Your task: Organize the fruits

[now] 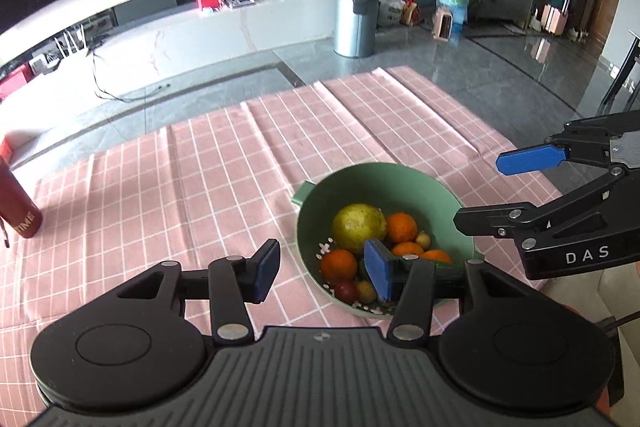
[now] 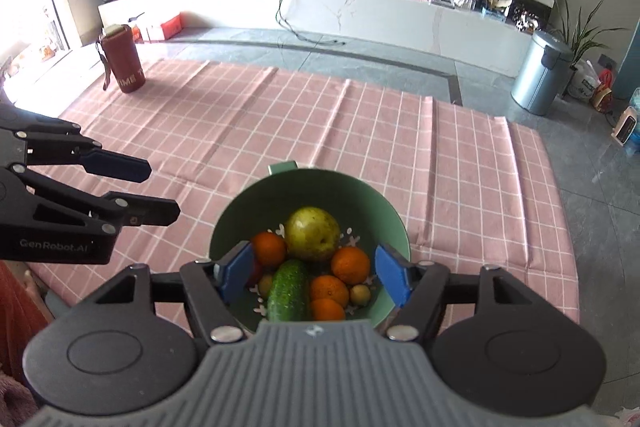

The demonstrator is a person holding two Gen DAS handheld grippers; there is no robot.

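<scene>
A green bowl (image 1: 384, 175) (image 2: 320, 175) stands on the pink checked cloth. It holds a yellow-green pear (image 1: 359, 229) (image 2: 312, 233), several oranges (image 1: 401, 227) (image 2: 350, 265), a cucumber (image 2: 288, 291) and a few small round fruits. My left gripper (image 1: 322, 273) (image 2: 156, 189) hovers open at the bowl's left rim, one finger over the fruit and the other over the cloth, holding nothing. My right gripper (image 2: 315, 277) (image 1: 496, 191) hangs open above the bowl, its blue pads (image 2: 236, 275) on either side of the fruit and apart from it.
A dark red flask (image 1: 18, 211) (image 2: 122, 61) stands near the cloth's far left corner. The cloth (image 2: 320, 115) stretches bare beyond the bowl up to the table's far edge. Past that edge are grey floor, a metal bin (image 2: 540, 73) and a long white cabinet.
</scene>
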